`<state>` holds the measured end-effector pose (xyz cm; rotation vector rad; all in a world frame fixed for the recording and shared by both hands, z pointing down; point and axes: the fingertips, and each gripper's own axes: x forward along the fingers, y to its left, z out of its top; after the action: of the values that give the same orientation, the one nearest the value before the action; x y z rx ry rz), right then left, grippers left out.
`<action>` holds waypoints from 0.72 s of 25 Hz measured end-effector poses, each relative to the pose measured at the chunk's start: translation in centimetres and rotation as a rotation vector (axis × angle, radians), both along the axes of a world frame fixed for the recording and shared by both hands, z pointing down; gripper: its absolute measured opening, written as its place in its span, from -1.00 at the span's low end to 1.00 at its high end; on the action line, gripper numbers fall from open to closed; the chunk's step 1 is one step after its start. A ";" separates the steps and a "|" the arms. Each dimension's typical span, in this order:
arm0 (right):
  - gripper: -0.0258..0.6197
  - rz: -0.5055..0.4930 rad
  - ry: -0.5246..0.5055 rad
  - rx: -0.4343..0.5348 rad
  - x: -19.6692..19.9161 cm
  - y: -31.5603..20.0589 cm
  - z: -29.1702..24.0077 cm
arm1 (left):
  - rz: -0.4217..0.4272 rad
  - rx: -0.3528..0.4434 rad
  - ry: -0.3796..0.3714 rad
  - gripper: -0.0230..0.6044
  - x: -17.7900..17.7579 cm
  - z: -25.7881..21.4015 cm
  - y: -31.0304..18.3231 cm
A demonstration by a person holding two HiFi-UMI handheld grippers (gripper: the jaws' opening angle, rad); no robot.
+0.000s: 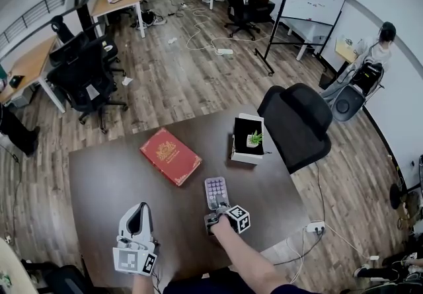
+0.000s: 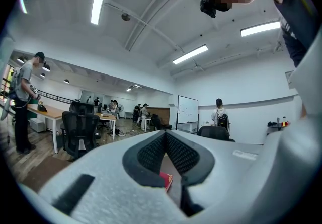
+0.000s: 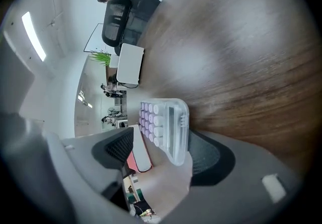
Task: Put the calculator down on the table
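Open office, dark brown table (image 1: 99, 180) with a red book (image 1: 170, 156) near the middle and a white box holding a small plant (image 1: 248, 139) toward the far edge, next to a black chair (image 1: 297, 121). The calculator (image 1: 216, 192) lies on the table, keys up, just beyond the right gripper (image 1: 214, 212), whose jaws stand wide apart around its near end; one pad is clear of it and it may touch the other. The left gripper (image 1: 137, 212) is held level at the near edge, jaws together and empty.
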<state>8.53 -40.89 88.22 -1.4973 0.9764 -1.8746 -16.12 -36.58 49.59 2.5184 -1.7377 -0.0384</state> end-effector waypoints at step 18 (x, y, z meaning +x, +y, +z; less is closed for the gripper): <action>0.24 0.024 -0.026 0.162 3.1 1.0 -7.5 | -0.012 0.011 0.017 -0.93 -0.2 -0.4 0.5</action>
<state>11.65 -39.87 80.72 -1.3809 1.0665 -1.7494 -16.31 -36.08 49.20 2.5081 -1.7510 -0.0703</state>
